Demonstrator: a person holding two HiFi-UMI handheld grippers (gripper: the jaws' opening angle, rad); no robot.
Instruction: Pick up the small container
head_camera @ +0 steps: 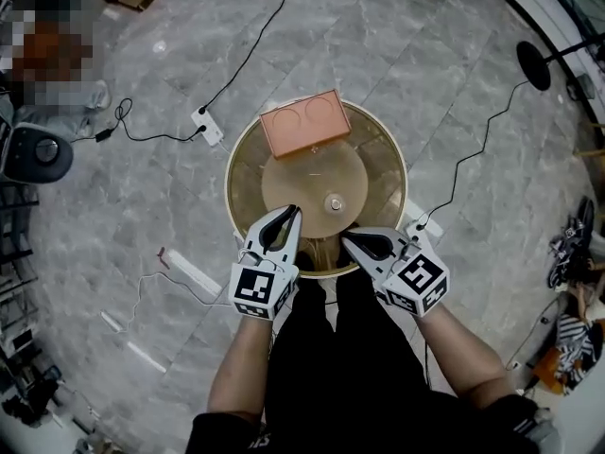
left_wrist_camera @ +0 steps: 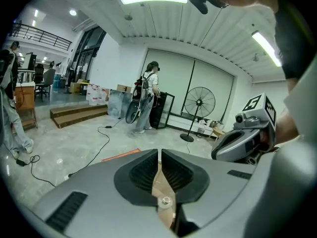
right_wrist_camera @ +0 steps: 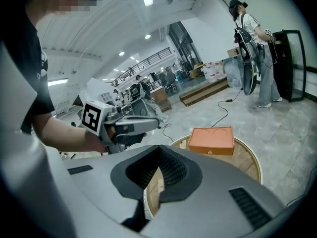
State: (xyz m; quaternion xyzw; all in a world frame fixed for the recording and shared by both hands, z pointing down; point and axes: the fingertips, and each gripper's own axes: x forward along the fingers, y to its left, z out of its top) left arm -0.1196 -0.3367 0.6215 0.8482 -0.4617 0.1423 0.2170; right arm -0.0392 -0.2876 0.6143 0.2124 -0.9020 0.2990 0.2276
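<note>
Left gripper (head_camera: 294, 212) and right gripper (head_camera: 346, 239) hang at the round table's (head_camera: 383, 159) near edge, jaws pressed together on nothing. Orange container (head_camera: 304, 122) sits at the far rim, well apart from both.

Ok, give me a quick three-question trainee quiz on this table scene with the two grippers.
1. Which lies nearer the centre of the round table: A, the orange box, or B, the small metal object?
2. True or false: the left gripper holds the orange box.
3. Fill in: the right gripper has its jaws ____.
Key: 1 B; 2 false, it is shut and empty; 3 shut.
</note>
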